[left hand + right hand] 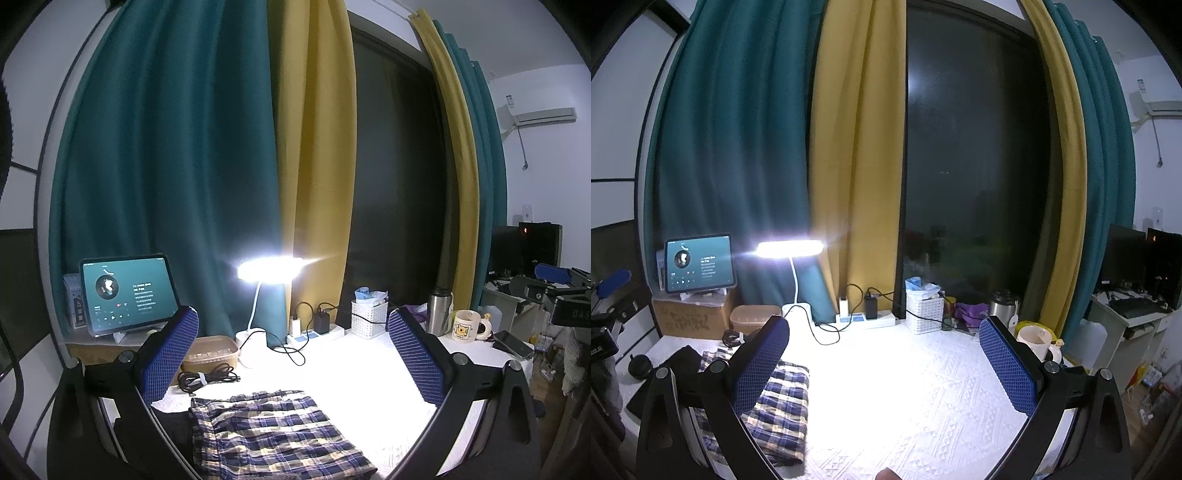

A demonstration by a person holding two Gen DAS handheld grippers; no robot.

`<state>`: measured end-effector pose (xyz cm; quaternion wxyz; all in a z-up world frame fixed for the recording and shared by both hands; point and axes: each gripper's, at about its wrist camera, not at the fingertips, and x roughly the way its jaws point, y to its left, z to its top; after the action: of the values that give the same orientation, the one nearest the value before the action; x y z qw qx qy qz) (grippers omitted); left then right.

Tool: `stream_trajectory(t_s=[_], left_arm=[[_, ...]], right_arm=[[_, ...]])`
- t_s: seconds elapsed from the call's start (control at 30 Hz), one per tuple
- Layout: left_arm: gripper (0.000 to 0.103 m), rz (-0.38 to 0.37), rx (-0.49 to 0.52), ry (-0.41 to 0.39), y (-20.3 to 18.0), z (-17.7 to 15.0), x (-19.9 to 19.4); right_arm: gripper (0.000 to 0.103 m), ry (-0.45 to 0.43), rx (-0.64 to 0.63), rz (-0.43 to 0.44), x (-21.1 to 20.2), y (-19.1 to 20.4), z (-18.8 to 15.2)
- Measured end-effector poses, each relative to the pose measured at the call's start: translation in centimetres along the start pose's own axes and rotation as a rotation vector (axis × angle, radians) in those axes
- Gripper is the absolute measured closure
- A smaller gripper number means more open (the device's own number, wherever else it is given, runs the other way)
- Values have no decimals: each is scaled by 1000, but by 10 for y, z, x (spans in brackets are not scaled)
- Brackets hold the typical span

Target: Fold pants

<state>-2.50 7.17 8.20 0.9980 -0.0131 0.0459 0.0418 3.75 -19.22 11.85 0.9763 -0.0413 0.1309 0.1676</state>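
Note:
The plaid pants (273, 435) lie folded into a compact rectangle on the white textured tablecloth (354, 376), low in the left wrist view. In the right wrist view the pants (783, 398) sit at the lower left, partly behind the left finger. My left gripper (295, 354) hovers above them, open, with nothing between its blue pads (170, 354). My right gripper (886, 365) is to the right of the pants over bare cloth, open and holding nothing. The right gripper's body (557, 295) shows at the left wrist view's right edge.
A lit desk lamp (269, 269), a tablet (127, 295) on a cardboard box, a tan container (210, 352), coiled cable (205, 378), power strip (314, 334), white basket (367, 319), steel flask (439, 312) and mug (467, 326) line the back. Dark cloth (679, 360) lies left of the pants.

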Motion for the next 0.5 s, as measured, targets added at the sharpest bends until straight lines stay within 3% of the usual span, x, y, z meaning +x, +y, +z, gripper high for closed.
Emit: stream_trajectory(t_s=[0.5], left_arm=[[1,-1,-2,7,2,1,2]], right_arm=[[0,5,-9,11,5,3,2]])
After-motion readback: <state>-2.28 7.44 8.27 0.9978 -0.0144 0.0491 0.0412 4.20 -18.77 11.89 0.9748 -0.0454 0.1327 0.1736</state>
